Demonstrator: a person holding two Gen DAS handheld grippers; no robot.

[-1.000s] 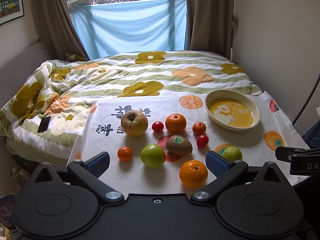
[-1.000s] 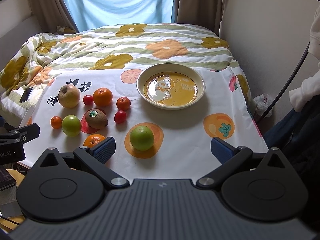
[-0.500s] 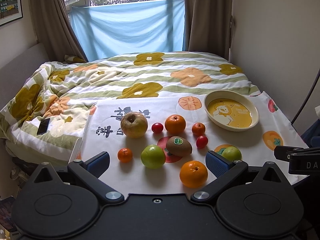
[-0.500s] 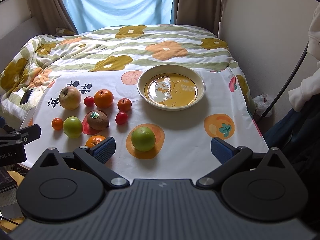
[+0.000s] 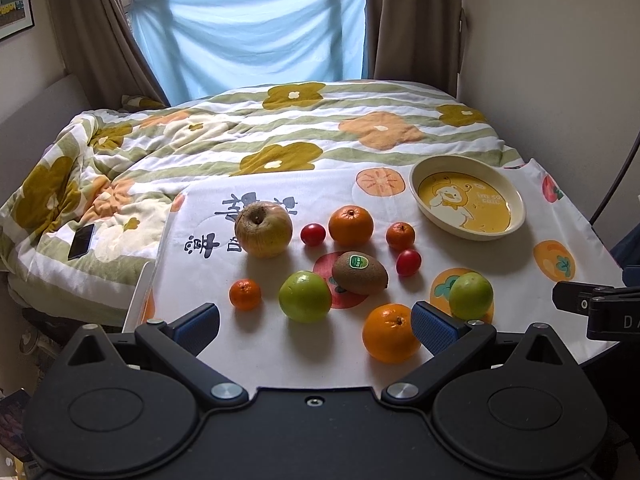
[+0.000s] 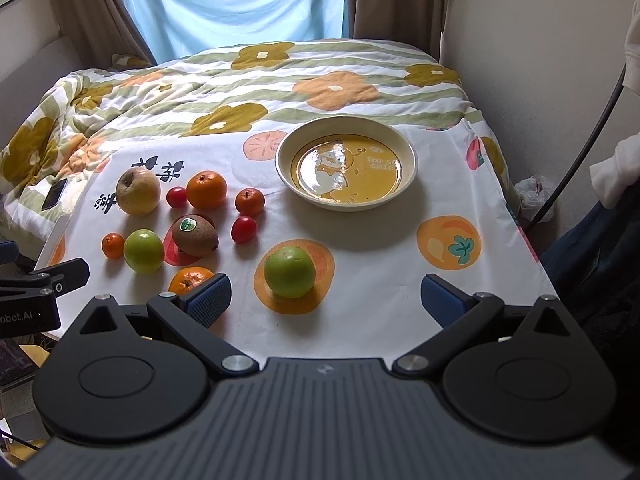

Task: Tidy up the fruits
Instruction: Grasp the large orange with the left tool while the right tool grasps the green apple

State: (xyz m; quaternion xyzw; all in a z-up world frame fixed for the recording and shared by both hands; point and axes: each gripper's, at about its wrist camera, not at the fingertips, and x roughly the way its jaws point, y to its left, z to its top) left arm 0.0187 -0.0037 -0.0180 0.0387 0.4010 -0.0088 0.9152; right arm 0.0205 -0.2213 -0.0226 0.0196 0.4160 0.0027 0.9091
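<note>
Looking along my left claw, I see its fingers wide apart and holding nothing, with the large orange just beside the right pad. Along my right claw, also spread and holding nothing, the green apple lies between the pads, a little ahead, and the plate is farther behind it.

Holding the left gripper level and low, jaws spread wide, blue pads facing each other across an unfilled gap. Holding the right gripper alongside in the same pose, jaws likewise parted wide, nothing between the pads, nothing touching either fingertip.
</note>
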